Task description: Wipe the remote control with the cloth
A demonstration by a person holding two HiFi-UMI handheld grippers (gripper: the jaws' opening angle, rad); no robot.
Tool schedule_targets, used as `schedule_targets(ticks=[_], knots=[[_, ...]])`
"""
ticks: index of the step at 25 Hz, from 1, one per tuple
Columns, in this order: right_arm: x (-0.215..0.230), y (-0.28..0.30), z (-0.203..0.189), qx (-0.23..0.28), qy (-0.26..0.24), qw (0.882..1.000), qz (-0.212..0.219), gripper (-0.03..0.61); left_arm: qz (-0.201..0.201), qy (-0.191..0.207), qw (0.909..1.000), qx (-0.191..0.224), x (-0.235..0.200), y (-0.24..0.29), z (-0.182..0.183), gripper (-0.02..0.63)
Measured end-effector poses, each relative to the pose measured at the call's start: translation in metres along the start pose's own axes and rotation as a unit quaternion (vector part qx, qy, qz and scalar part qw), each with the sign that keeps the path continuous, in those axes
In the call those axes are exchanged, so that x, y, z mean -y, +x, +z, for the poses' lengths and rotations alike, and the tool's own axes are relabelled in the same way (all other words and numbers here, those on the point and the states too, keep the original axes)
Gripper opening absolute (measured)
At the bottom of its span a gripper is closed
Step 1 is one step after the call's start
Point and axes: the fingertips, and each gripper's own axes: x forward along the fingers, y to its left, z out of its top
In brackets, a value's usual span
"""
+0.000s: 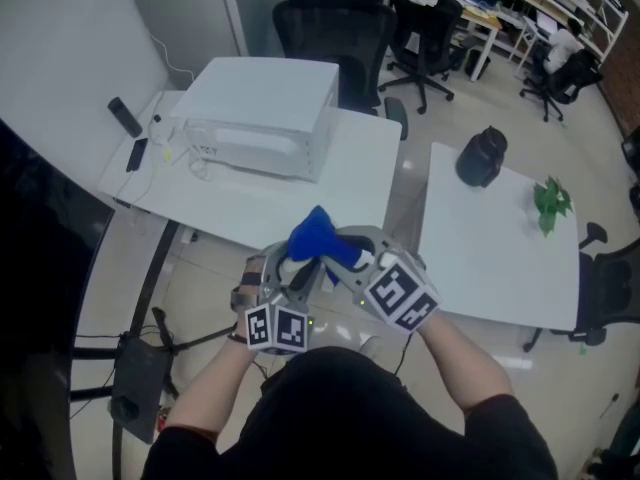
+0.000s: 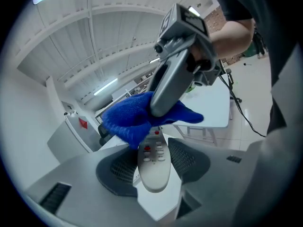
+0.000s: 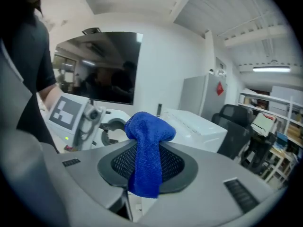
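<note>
Mid-wipe: fingers (image 2: pixel 118 167) of the left gripper (image 2: pixel 154 163) pinch the remote control (image 2: pixel 154 178); the right gripper (image 3: pixel 147 163) clamps the blue cloth (image 3: pixel 149 126) over its far end. Next, seemingly, a stroke down the buttons (image 2: pixel 152 150).

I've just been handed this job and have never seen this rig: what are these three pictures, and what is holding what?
No robot here: a person holds tongs in each hand. The head view looks down from the person's head; the other two come from cameras riding on the tongs. The left tongs grip a pale remote control by its near end. The right tongs pinch a blue cloth, which covers the remote's far end in the left gripper view. Both are held in the air. The white tables below carry a white box, a black round object and a green sprig.
</note>
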Motion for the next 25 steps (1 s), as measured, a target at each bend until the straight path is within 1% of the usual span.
schedule_targets(ticks=[2,3,5,9,12,15,16,17,18,19,20,21,22,23,24,25], knots=[[-0.03,0.009,0.005,-0.006,-0.03,0.998,0.047,0.114,-0.002,0.002,1.0,0.001,0.0,0.002,0.002,0.204],[-0.039,0.014,0.003,-0.016,-0.04,0.997,0.061,0.114,-0.003,0.007,1.0,0.003,0.001,0.003,0.004,0.204],[-0.043,0.02,-0.002,-0.036,-0.049,0.996,0.072,0.114,-0.005,0.022,0.9997,0.01,0.002,0.001,0.007,0.204],[-0.024,0.014,-0.009,-0.058,-0.055,0.995,0.054,0.114,-0.008,0.045,0.9986,0.027,0.005,-0.006,0.012,0.204],[-0.003,0.008,-0.022,-0.07,-0.036,0.997,0.028,0.114,-0.009,0.044,0.9984,0.034,0.006,-0.01,0.014,0.204],[0.016,0.001,-0.031,-0.074,-0.023,0.997,0.002,0.112,-0.011,0.034,0.9986,0.038,0.006,-0.012,0.014,0.204],[0.02,-0.001,-0.029,-0.07,-0.018,0.997,-0.003,0.112,-0.012,0.022,0.9989,0.039,0.006,-0.012,0.013,0.204],[0.022,-0.004,-0.025,-0.059,-0.012,0.998,-0.005,0.112,-0.015,-0.004,0.9991,0.04,0.004,-0.011,0.012,0.204],[0.024,-0.007,-0.016,-0.038,-0.002,0.999,-0.009,0.112,-0.019,-0.05,0.9976,0.043,-0.001,-0.01,0.01,0.204],[0.028,-0.013,-0.004,-0.007,0.014,1.0,-0.017,0.112,-0.024,-0.12,0.9912,0.05,-0.008,-0.009,0.009,0.204],[0.035,-0.02,0.007,0.033,0.04,0.998,-0.03,0.112,-0.033,-0.211,0.9749,0.065,-0.017,-0.008,0.008,0.204],[0.045,-0.029,0.015,0.076,0.076,0.993,-0.046,0.114,-0.047,-0.312,0.945,0.087,-0.027,-0.006,0.007,0.204],[0.055,-0.037,0.018,0.116,0.115,0.985,-0.058,0.112,-0.066,-0.412,0.9013,0.116,-0.037,-0.005,0.006,0.204],[0.062,-0.042,0.017,0.145,0.15,0.976,-0.063,0.112,-0.088,-0.504,0.8461,0.149,-0.047,-0.004,0.005,0.204],[0.062,-0.043,0.013,0.161,0.174,0.97,-0.059,0.112,-0.107,-0.582,0.7852,0.183,-0.056,-0.004,0.005,0.204],[0.057,-0.039,0.007,0.166,0.188,0.967,-0.049,0.112,-0.123,-0.642,0.7257,0.214,-0.065,-0.004,0.004,0.204]])
